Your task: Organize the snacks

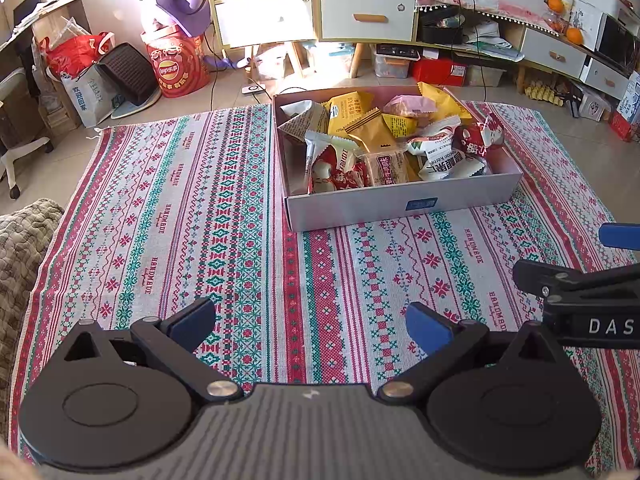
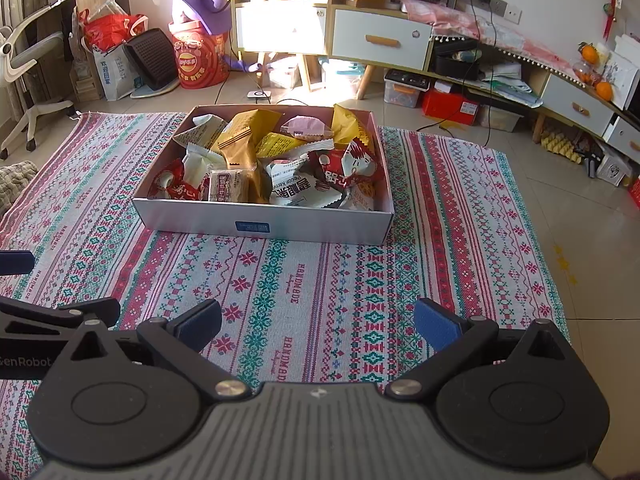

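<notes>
Snack box [image 2: 264, 222] on the far half of the patterned cloth [image 2: 320, 292], its far wall near the cloth's far edge. Bare cloth all round, widest toward the cameras. Packed with yellow, red and white snack packets [image 2: 280, 160], heaped and overlapping; lower ones hidden, print mostly too small to read. Left gripper [image 1: 311, 322] and right gripper [image 2: 318, 322] both spread wide, empty, above bare cloth, well short of the box. Cloth's near edge cut off.

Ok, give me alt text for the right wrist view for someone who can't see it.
A shallow cardboard box packed with wrapped snacks sits on a patterned cloth on the floor. The open, empty right gripper hovers short of it, the left gripper at the left edge.
</notes>
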